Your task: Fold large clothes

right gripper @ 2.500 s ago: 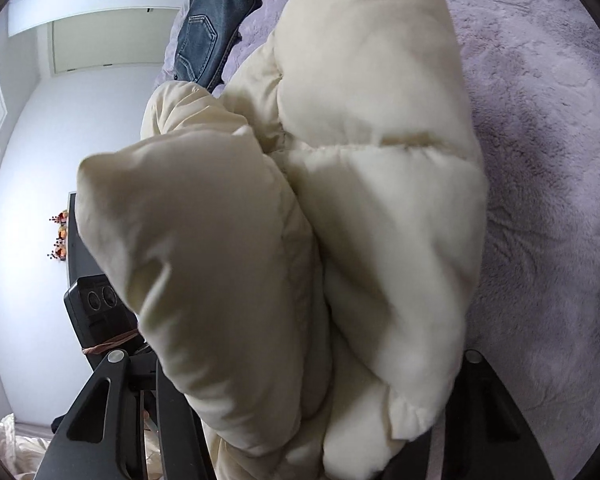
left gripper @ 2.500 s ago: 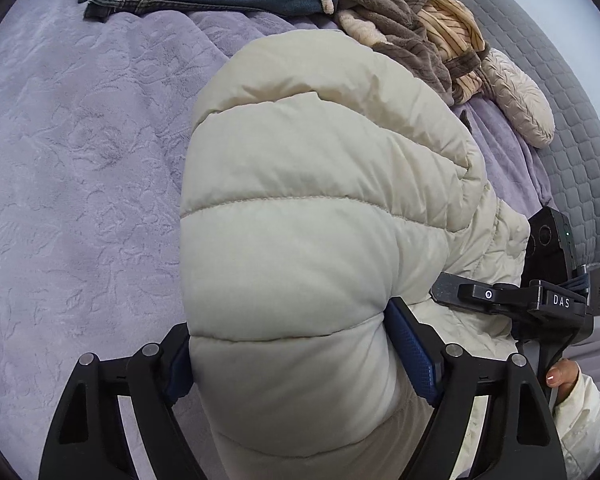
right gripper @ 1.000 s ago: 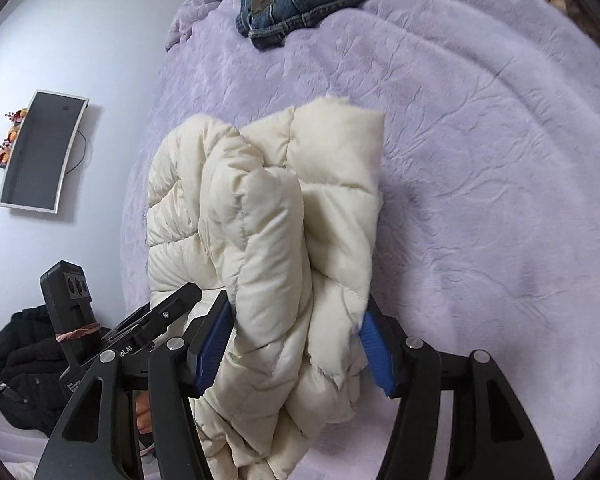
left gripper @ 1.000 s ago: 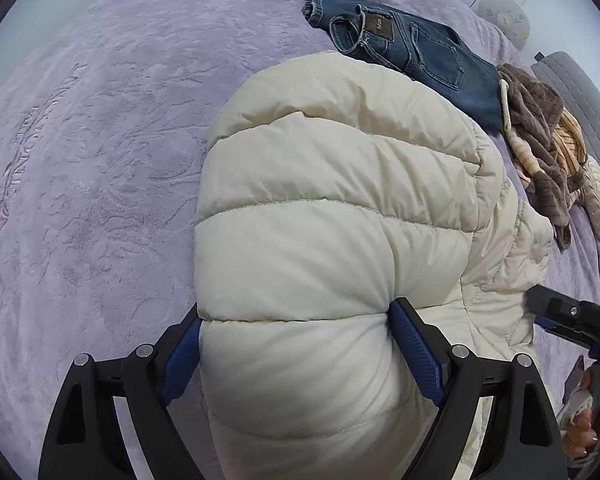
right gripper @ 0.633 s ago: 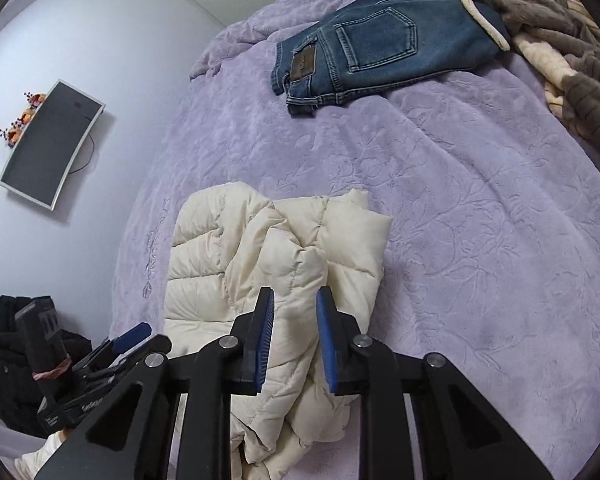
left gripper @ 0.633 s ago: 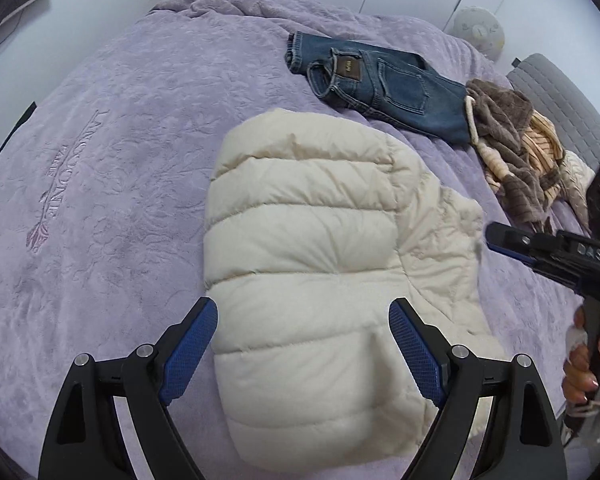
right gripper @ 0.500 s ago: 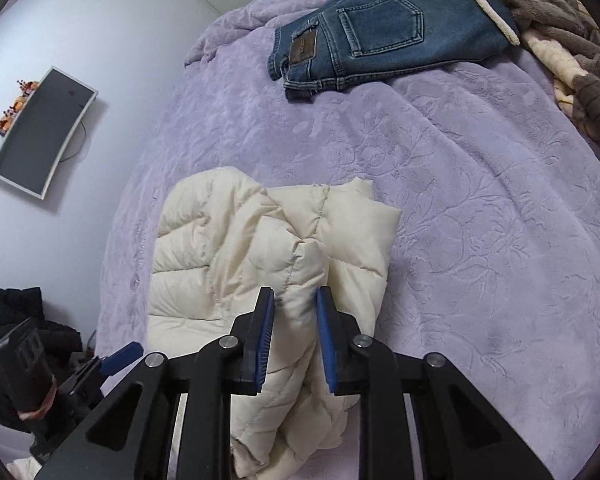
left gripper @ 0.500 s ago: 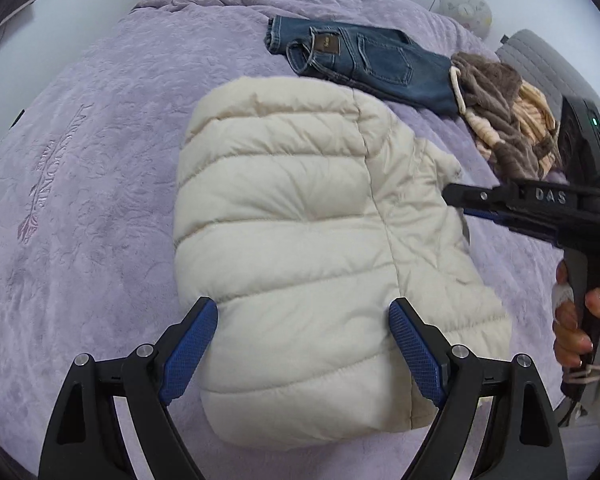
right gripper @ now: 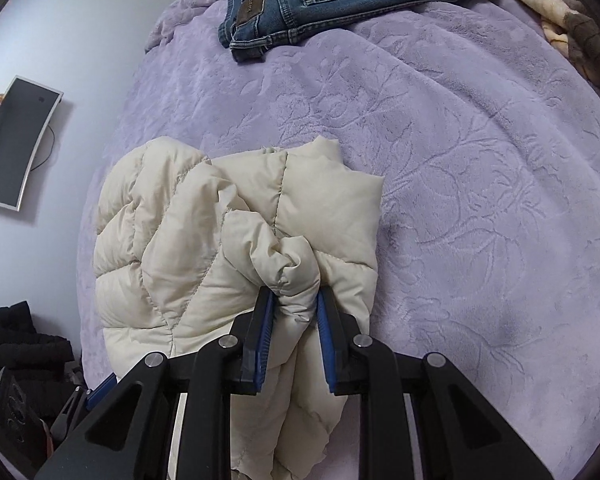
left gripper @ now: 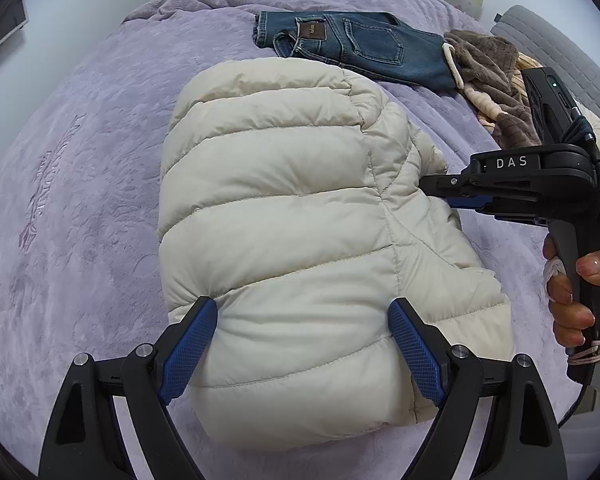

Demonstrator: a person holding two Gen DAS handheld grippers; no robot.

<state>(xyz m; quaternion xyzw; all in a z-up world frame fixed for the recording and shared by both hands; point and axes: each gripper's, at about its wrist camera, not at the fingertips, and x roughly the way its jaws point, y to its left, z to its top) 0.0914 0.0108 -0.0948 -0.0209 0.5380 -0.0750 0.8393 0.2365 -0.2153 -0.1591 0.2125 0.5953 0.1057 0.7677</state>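
A cream puffer jacket (left gripper: 292,208) lies folded in a thick bundle on the purple bedspread (left gripper: 80,168). My left gripper (left gripper: 302,328) is open, its blue pads on either side of the bundle's near end. My right gripper (right gripper: 294,300) is shut on a bunched fold of the jacket (right gripper: 236,264) at the bundle's right side. It also shows in the left wrist view (left gripper: 452,192), held by a hand, its tips against the jacket.
Blue jeans (left gripper: 352,46) lie at the far side of the bed. A heap of brown and beige clothes (left gripper: 496,80) lies at the far right by a grey quilted headboard (left gripper: 560,52). A wall screen (right gripper: 16,140) hangs left. Black clothing (right gripper: 16,344) lies beside the bed.
The jacket bundle has been set down on the bed. Both grippers let go of it. The right gripper then closed on a fold at its side; the left stays open around the near end.
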